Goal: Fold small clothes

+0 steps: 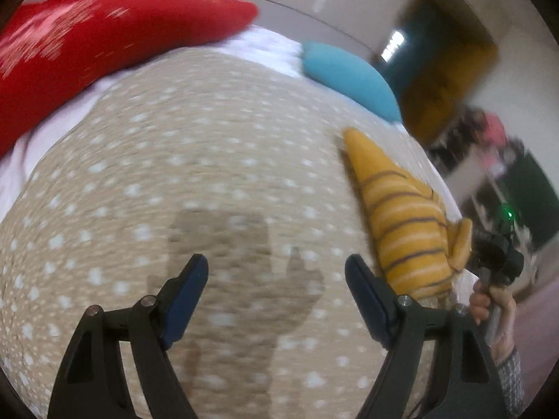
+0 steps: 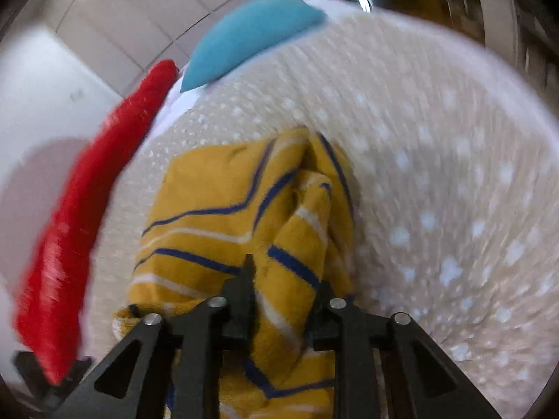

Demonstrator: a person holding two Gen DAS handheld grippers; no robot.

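Observation:
A small yellow garment with blue and white stripes (image 2: 227, 206) lies bunched on a beige bedspread with white dots (image 2: 436, 192). My right gripper (image 2: 284, 289) is shut on a fold of this garment and holds it lifted off the spread. In the left wrist view the garment (image 1: 401, 220) hangs at the right, with the right gripper (image 1: 496, 255) and the hand holding it behind it. My left gripper (image 1: 276, 279) is open and empty above the bedspread (image 1: 192, 174), left of the garment.
A red pillow (image 1: 87, 45) lies at the far left of the bed and a teal pillow (image 1: 349, 76) at the far end. Both show in the right wrist view, red pillow (image 2: 87, 209) left, teal pillow (image 2: 251, 35) top. Room furniture stands beyond the bed's right edge.

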